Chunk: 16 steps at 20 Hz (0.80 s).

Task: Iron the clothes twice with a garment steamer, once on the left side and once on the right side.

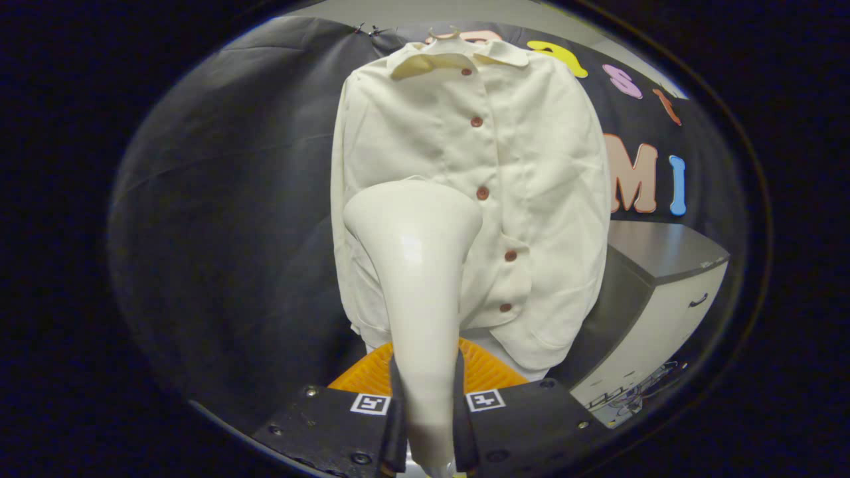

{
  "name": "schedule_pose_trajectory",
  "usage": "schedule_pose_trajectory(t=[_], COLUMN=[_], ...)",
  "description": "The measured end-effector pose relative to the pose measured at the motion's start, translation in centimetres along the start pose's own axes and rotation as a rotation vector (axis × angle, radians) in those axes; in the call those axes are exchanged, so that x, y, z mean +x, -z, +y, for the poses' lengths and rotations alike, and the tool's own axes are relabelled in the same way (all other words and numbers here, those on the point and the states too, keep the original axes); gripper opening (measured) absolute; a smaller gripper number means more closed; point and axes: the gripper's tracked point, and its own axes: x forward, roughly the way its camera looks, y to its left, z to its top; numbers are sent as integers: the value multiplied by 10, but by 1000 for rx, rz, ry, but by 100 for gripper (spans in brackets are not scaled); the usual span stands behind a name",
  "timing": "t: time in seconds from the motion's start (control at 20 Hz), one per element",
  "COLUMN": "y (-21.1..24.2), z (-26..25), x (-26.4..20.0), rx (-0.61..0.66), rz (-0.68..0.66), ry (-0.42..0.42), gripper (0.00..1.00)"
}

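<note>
Here the gripper [425,398] is clamping the smooth, rigid cream plastic garment steamer [415,265] by its narrow handle; ahead, the soft cream buttoned shirt [531,166] is hanging limp.

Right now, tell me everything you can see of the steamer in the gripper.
The steamer is cream-white, smooth and glossy like plastic. Its narrow handle runs up between the gripper fingers, which press on it from both sides, and flares into a wide head. It stands roughly upright, the head over the lower left front of the shirt, beside the row of buttons. Whether the head touches the cloth cannot be told. No steam shows.
</note>
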Motion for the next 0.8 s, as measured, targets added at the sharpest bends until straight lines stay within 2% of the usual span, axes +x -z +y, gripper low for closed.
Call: schedule_pose_trajectory(t=[0.45, 0.8], y=[-116, -178], z=[-49, -102], x=[-85, -76], rx=[36, 36], rz=[-218, -279], ry=[13, 75], gripper=[27, 27])
